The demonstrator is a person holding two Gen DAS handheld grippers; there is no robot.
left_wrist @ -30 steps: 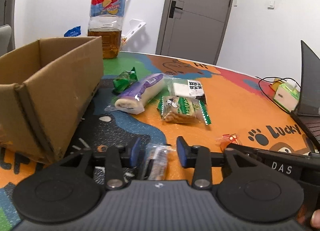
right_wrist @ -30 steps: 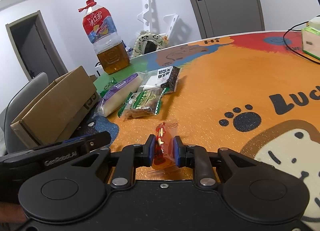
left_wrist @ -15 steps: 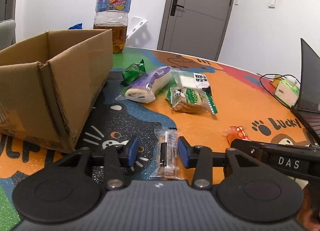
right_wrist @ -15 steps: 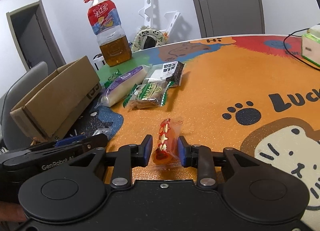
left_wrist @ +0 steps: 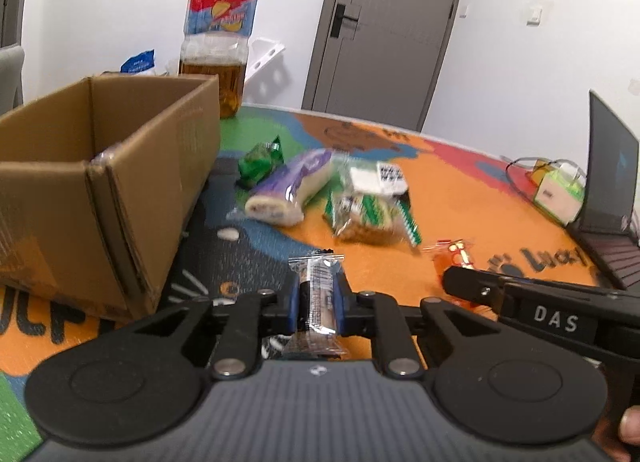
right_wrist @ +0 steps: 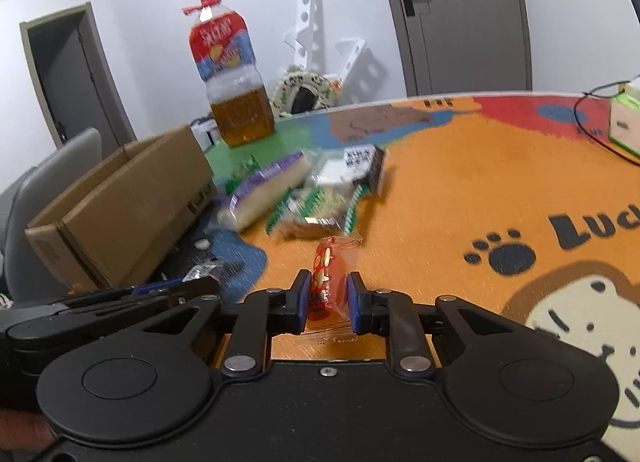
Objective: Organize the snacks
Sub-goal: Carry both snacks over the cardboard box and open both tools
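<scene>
While both jaws clamp, clear packet [left_wrist: 317,294] and red packet [right_wrist: 329,282] sit between them.

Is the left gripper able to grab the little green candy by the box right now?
Probably not yet. The left gripper is already shut on a clear-wrapped snack bar, so its jaws are full. The green candy lies uncovered beside the cardboard box.

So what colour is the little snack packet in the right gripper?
Red-orange, with pale spots on it: the small packet shows best in the right wrist view.
</scene>
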